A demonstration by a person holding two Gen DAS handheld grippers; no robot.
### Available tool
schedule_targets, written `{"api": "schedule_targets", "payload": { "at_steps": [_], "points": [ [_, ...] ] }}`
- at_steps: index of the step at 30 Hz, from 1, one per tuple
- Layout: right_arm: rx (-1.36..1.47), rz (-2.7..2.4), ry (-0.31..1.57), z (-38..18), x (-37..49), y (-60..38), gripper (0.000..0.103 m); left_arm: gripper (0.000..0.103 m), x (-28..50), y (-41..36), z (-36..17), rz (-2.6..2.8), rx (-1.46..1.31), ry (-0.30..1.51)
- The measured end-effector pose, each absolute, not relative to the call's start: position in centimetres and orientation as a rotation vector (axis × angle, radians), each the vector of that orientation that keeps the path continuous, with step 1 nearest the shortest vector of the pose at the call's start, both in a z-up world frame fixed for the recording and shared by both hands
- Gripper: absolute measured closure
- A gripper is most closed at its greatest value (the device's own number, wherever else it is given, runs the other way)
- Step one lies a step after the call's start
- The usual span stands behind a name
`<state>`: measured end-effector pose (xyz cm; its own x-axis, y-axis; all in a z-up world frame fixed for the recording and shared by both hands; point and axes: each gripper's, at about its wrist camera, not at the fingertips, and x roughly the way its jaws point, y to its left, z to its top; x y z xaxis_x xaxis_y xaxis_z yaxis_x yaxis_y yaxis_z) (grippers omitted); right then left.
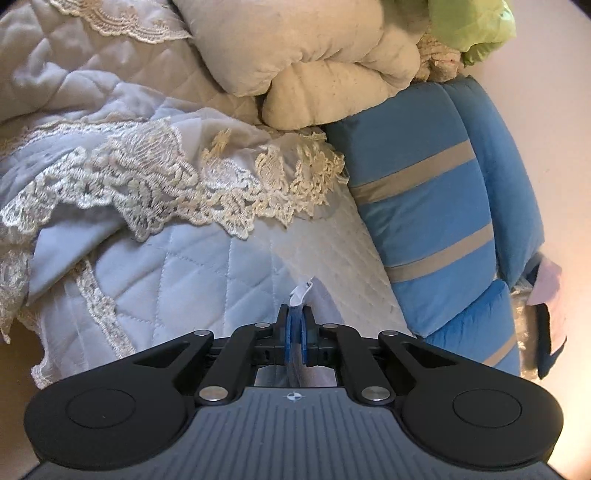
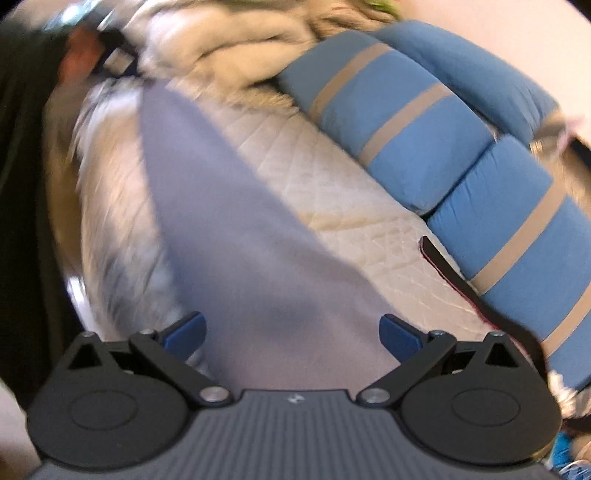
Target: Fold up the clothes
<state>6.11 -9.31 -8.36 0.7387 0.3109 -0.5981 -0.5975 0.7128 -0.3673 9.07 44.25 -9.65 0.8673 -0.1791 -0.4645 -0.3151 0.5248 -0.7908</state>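
Quilted white mattress (image 1: 332, 236) carries everything; blue cushions with grey stripes (image 1: 424, 192) line its far edge beside the pale wall. Heaped at the left end of that edge are a cream duvet (image 1: 314, 62) and a green cloth (image 1: 472, 26). A pale quilted bedspread with lace trim (image 1: 177, 184) spills over the mattress's left side. In the right wrist view a plain lavender-grey garment (image 2: 236, 236) lies stretched across the mattress, blurred, running toward the camera between the fingers of the right gripper (image 2: 293, 334), which are spread wide and grip nothing. A dark strap (image 2: 454, 277) lies along the cushions' foot. The left gripper (image 1: 295, 321) has its blue pads pressed together on a thin pale fabric edge with a white tag (image 1: 301, 291); which piece this edge belongs to cannot be told
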Motion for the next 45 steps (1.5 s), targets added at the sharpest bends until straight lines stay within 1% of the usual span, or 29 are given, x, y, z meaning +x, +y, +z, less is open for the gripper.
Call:
{"api": "schedule_targets", "payload": {
  "at_steps": [2,4,5,6,8,10,13,15,19,21,22,23,24,25,26,27,30,37,40,42,43,44,45],
  "points": [
    [-0.522,0.54,0.551,-7.7,8.4,-9.4,0.0,0.096,8.9,44.4,-9.9,0.072,-1.042,0.544],
    [-0.49,0.558,0.57,-7.5,10.5,-9.6,0.0,0.085,8.7,44.7,-10.4,0.071,-1.067,0.56],
    [-0.481,0.569,0.578,-7.6,11.4,-9.7,0.0,0.069,8.6,44.8,-10.7,0.068,-1.078,0.562],
    [-0.473,0.578,0.585,-7.6,12.2,-9.7,0.0,0.06,8.4,44.9,-10.9,0.066,-1.09,0.563],
    [-0.455,0.591,0.599,-7.8,13.9,-9.6,0.0,0.055,8.0,44.8,-11.5,0.048,-1.118,0.559],
    [-0.417,0.609,0.618,-7.9,15.5,-9.7,0.003,0.054,7.8,44.6,-12.2,0.022,-1.151,0.56],
    [-0.35,0.627,0.655,-8.1,18.2,-9.7,0.011,0.054,7.6,44.0,-13.2,-0.003,-1.192,0.558],
    [-0.322,0.642,0.69,-8.5,19.7,-9.4,0.023,0.054,7.5,43.5,-13.6,-0.023,-1.207,0.556],
    [-0.283,0.678,0.768,-9.5,22.6,-8.7,0.039,0.054,7.6,42.7,-13.8,-0.052,-1.212,0.558],
    [-0.268,0.698,0.806,-10.0,23.8,-8.3,0.052,0.054,7.7,42.5,-13.8,-0.064,-1.213,0.563],
    [-0.27,0.717,0.824,-10.2,24.1,-8.0,0.055,0.054,7.8,42.4,-13.8,-0.067,-1.213,0.565],
    [-0.273,0.733,0.838,-10.4,24.4,-7.8,0.061,0.054,7.8,42.4,-13.9,-0.069,-1.214,0.566],
    [-0.276,0.748,0.844,-10.6,24.5,-7.6,0.072,0.054,7.9,42.3,-13.9,-0.071,-1.215,0.567],
    [-0.282,0.762,0.845,-10.7,24.5,-7.4,0.077,0.054,8.0,42.2,-13.9,-0.071,-1.216,0.566],
    [-0.293,0.774,0.845,-10.8,24.4,-7.2,0.085,0.054,8.0,42.2,-13.9,-0.072,-1.219,0.564],
    [-0.303,0.782,0.844,-10.9,24.4,-7.0,0.102,0.054,8.1,42.2,-13.9,-0.072,-1.219,0.564],
    [-0.328,0.77,0.809,-10.5,24.1,-6.8,0.102,0.054,8.2,42.2,-13.9,-0.072,-1.223,0.563],
    [-0.344,0.711,0.632,-7.8,23.4,-7.0,0.102,0.054,8.5,42.2,-13.9,-0.064,-1.242,0.549],
    [-0.346,0.693,0.662,-7.6,23.9,-7.0,0.102,0.054,8.6,42.2,-14.1,-0.058,-1.259,0.539],
    [-0.351,0.657,0.666,-7.8,23.9,-7.1,0.074,0.054,8.7,42.2,-14.2,-0.056,-1.277,0.529],
    [-0.354,0.641,0.665,-7.8,23.9,-7.2,0.067,0.054,8.8,42.2,-14.3,-0.058,-1.29,0.52],
    [-0.358,0.625,0.657,-7.7,23.6,-7.2,0.052,0.054,9.0,42.2,-14.4,-0.06,-1.301,0.512],
    [-0.362,0.613,0.648,-7.6,23.3,-7.3,0.039,0.054,9.1,42.1,-14.5,-0.061,-1.311,0.505]
  ]
}}
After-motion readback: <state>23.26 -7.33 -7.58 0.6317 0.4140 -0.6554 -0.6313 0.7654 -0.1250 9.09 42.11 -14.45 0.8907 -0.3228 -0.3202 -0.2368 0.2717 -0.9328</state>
